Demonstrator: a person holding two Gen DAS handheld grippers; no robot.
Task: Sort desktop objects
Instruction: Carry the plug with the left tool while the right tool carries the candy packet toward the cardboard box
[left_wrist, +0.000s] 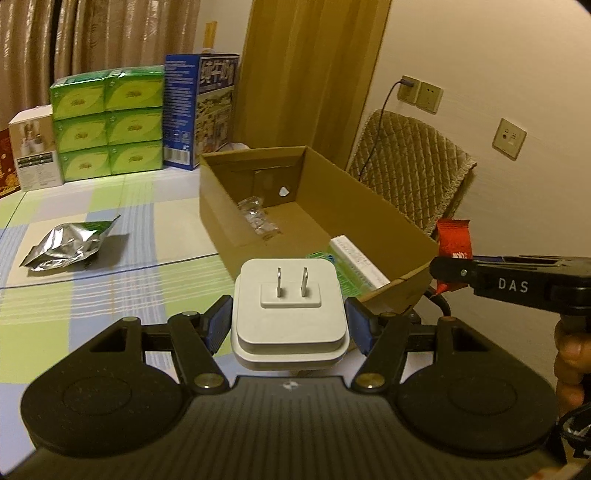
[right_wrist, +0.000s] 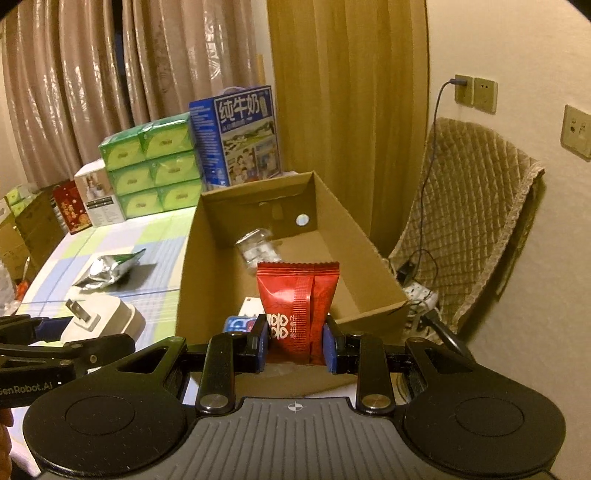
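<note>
Grippers held level above the checked tablecloth, we observe. The left gripper clamps a white plug adapter, prongs upward, just before the cardboard box. The right gripper pinches a red snack packet upright at the box's near edge.

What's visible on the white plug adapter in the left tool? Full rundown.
The white plug adapter is a rounded-square block of matte plastic, stepped in two tiers, with a raised pad carrying two flat metal prongs that point upward and away. It is held off the checked tablecloth in the left tool, blue pads at its two sides, just short of the cardboard box.
</note>
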